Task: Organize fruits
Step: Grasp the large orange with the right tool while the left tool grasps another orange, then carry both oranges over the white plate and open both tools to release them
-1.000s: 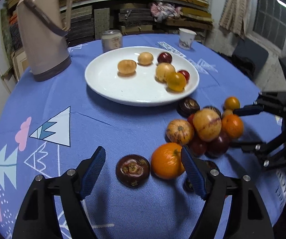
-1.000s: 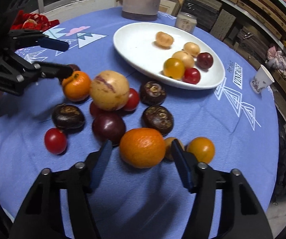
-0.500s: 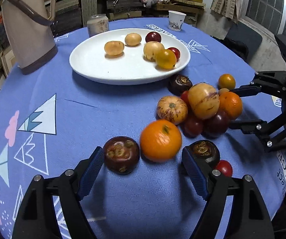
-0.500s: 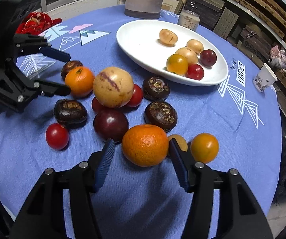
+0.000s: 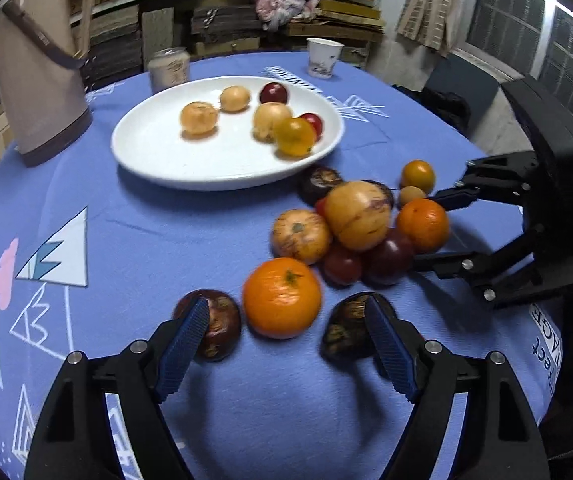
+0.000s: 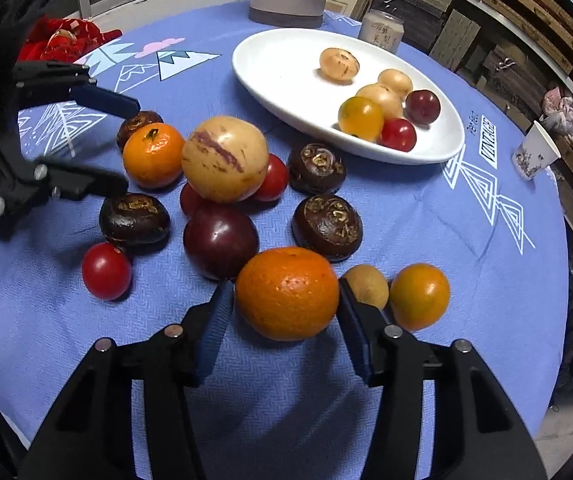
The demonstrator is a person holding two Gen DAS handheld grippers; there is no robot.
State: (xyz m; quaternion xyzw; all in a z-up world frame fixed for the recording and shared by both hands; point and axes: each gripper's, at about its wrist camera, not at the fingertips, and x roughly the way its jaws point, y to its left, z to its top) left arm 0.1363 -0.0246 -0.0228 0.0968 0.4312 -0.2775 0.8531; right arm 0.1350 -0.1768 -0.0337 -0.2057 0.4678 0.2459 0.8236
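Note:
A white plate (image 5: 158, 160) (image 6: 286, 80) holds several small fruits. A pile of fruit lies on the blue cloth in front of it. My left gripper (image 5: 286, 328) is open, its fingers either side of an orange (image 5: 282, 298) (image 6: 152, 156), with dark brown fruits (image 5: 218, 324) beside each finger. My right gripper (image 6: 286, 300) is open, its pads close on both sides of another orange (image 6: 288, 292) (image 5: 422, 224), not clearly touching. A large yellow melon-like fruit (image 6: 224, 158) and a dark plum (image 6: 220, 240) lie in the middle.
A beige thermos jug (image 5: 38, 88) stands behind the plate at the left, with a can (image 5: 168, 68) and a paper cup (image 5: 323, 56) at the table's far side. A red cloth (image 6: 62, 38) lies at the table edge. Shelves stand behind.
The left gripper has moved forward so the orange sits between its fingers. The right gripper has closed in around its orange, jaws narrower than before.

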